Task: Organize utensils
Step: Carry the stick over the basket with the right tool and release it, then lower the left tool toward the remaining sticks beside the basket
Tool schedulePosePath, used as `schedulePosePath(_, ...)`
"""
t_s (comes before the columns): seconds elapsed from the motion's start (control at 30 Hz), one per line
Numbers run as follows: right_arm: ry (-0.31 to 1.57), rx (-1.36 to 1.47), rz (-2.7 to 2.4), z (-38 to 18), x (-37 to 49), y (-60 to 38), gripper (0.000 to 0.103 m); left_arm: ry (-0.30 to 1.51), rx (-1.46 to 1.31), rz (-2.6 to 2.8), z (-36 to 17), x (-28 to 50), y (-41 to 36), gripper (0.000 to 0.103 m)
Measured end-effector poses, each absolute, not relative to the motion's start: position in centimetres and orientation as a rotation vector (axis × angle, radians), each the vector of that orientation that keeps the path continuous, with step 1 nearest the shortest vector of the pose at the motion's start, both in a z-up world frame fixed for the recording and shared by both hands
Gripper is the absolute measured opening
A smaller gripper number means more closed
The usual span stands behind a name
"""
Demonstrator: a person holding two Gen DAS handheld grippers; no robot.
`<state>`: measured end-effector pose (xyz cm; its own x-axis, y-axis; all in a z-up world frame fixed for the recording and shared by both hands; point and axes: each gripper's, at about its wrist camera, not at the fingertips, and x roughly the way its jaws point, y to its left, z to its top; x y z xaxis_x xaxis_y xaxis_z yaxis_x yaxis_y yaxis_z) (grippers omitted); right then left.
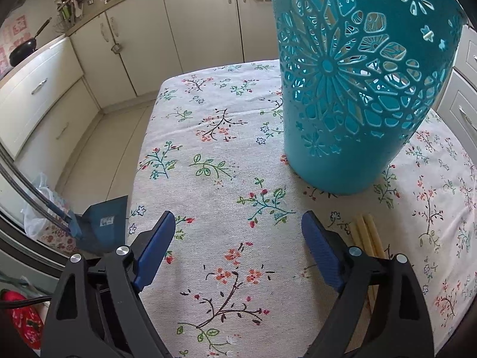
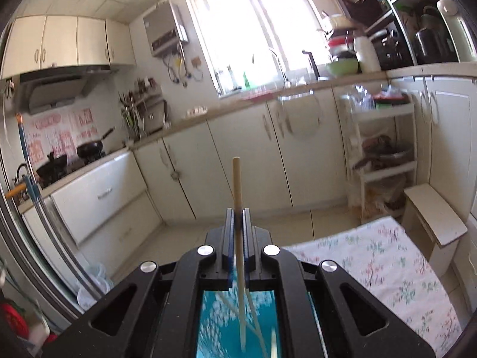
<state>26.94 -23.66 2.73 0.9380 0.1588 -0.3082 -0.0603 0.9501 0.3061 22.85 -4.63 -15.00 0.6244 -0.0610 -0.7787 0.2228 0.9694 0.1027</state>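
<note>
- While the left gripper (image 1: 238, 235) stands wide apart over bare tablecloth (image 1: 208, 155), nothing lies between its jaws.
- Teal holder (image 1: 357, 89) stands at 1 o'clock, near the table's far edge.
- Loose chopsticks (image 1: 368, 232) lie at 3 o'clock, beside the right finger.
- Right gripper (image 2: 238, 226) clamps one chopstick (image 2: 237, 185) upright, above the holder.

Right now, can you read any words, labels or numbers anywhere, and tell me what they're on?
No text is legible.
Sticker on the blue dustpan: too small to read.
Red wall decals by the stove: blurred.
Water heater strip: blurred.
Teal holder: cut-out flowers only, no words.
</note>
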Motion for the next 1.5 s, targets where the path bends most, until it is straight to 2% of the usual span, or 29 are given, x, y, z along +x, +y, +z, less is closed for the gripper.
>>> schedulePosePath(0.13,0.345,0.264,0.118,2.6,24.1,-23.8,0.009,0.885,0.196,-0.16,-15.1,23.0,-4.5,0.083)
schedulePosePath(0.3,0.349,0.21,0.114,2.2,18.9,-23.7,0.027,0.887,0.201,-0.15,-15.1,23.1,-4.5,0.083)
schedulePosePath(0.37,0.385,0.2,0.109,0.9,16.7,-23.6,0.029,0.887,0.202,-0.146,-15.2,23.1,-4.5,0.083)
schedulePosePath(0.57,0.683,0.229,0.119,-7.7,14.3,-23.3,0.029,0.888,0.204,-0.133,-15.3,23.2,-4.4,0.083)
schedulePosePath(0.7,0.812,0.257,0.141,-11.1,15.1,-22.7,0.026,0.887,0.196,-0.127,-15.3,23.3,-4.3,0.083)
schedulePosePath(1.23,0.893,0.134,0.153,-14.0,17.7,-20.2,0.022,0.883,0.172,-0.144,-15.2,23.2,-3.8,0.083)
schedulePosePath(1.37,0.891,0.144,0.156,-13.9,17.7,-20.8,0.011,0.883,0.17,-0.145,-15.2,23.2,-3.8,0.083)
schedulePosePath(1.5,0.891,0.131,0.13,-13.8,17.7,-21.5,0.01,0.881,0.157,-0.138,-15.2,23.2,-3.6,0.084)
